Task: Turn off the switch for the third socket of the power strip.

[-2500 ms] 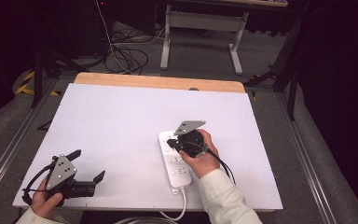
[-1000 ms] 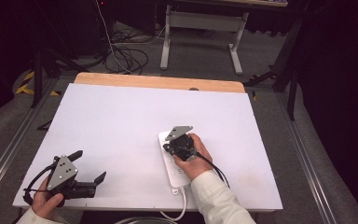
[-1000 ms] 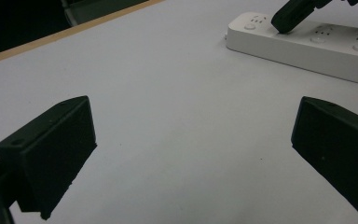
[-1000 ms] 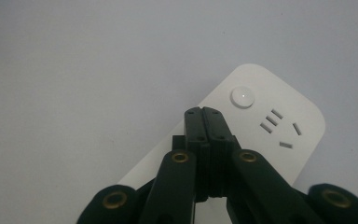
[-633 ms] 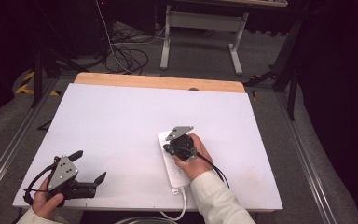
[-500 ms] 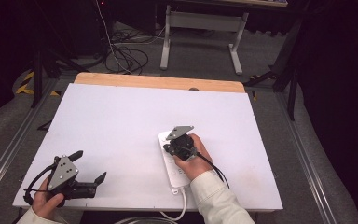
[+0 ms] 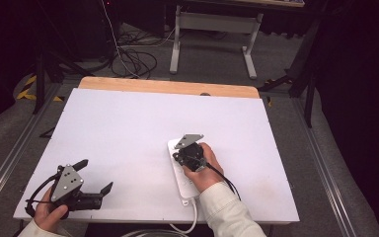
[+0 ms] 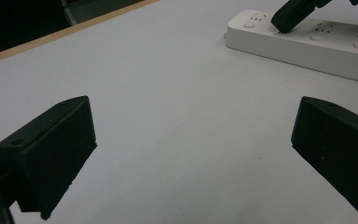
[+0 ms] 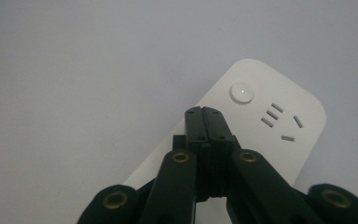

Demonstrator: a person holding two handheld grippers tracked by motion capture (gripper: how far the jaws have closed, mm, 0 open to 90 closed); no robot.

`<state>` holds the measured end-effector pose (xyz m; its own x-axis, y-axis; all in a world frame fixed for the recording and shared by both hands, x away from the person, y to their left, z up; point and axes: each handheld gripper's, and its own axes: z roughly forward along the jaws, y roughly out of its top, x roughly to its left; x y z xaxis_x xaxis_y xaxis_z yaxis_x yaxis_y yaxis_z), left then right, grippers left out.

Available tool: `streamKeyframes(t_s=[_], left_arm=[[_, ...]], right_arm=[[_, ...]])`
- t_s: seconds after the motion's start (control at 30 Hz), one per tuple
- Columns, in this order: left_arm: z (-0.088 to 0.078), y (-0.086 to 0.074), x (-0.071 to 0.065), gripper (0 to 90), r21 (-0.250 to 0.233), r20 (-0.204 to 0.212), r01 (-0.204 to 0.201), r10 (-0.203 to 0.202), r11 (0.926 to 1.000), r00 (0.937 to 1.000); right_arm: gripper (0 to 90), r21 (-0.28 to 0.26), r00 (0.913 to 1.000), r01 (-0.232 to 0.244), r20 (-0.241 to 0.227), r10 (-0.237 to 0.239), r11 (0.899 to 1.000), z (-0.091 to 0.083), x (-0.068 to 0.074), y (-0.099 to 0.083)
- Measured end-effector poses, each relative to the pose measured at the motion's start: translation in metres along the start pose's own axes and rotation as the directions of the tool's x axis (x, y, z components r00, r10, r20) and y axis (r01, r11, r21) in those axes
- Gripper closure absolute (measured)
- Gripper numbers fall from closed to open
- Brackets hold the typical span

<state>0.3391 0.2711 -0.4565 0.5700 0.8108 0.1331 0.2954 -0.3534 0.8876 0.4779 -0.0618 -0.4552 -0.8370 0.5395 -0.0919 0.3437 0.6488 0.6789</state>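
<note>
A white power strip (image 7: 184,184) lies at the right of middle on the white table (image 7: 128,128), its cord (image 7: 193,223) running off the front edge. My right gripper (image 7: 177,158) is shut and empty, tipped down over the strip's far end. In the right gripper view its joined tips (image 9: 208,113) sit just short of a round button (image 9: 242,92) with a small lit dot, beside socket holes (image 9: 279,119). From the left gripper view the power strip (image 8: 317,46) shows with that black tip (image 8: 289,16) touching its top. My left gripper (image 7: 94,175) is open and empty near the front left corner.
The table's wooden far edge (image 7: 168,87) borders a floor with cables (image 7: 128,54) and a grey stand (image 7: 212,34). Metal rails (image 7: 5,163) run along both sides of the table.
The right gripper has moved slightly left and lower onto the strip's far end, then held still. The left gripper has not moved.
</note>
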Motion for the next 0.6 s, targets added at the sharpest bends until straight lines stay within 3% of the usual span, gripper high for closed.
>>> streamKeyframes(t_s=[0.17, 0.33, 0.47, 0.6], left_arm=[[0.0, 0.0, 0.0, 0.2, 0.0, 0.0, 0.001, -0.001, 1.0, 1.0], [0.0, 0.0, 0.001, 0.1, -0.002, 0.0, 0.002, -0.002, 1.0, 1.0], [0.001, 0.0, 0.002, 0.2, -0.001, 0.002, 0.0, 0.0, 1.0, 1.0], [0.0, 0.0, 0.001, 0.1, -0.003, 0.001, 0.002, -0.002, 1.0, 1.0]], right_arm=[[90.0, -0.001, 0.9999, -0.015, -0.002, 0.015, 1.0, 0.001, -0.001, 0.0], [90.0, -0.011, 0.9997, 0.018, 0.015, -0.018, 1.0, -0.004, 0.0, 0.001], [90.0, -0.137, 0.9998, -0.019, -0.015, 0.017, 0.99, -0.019, -0.001, 0.004], [90.0, -0.143, 0.9999, -0.001, -0.01, -0.001, 0.99, -0.026, 0.0, 0.008]])
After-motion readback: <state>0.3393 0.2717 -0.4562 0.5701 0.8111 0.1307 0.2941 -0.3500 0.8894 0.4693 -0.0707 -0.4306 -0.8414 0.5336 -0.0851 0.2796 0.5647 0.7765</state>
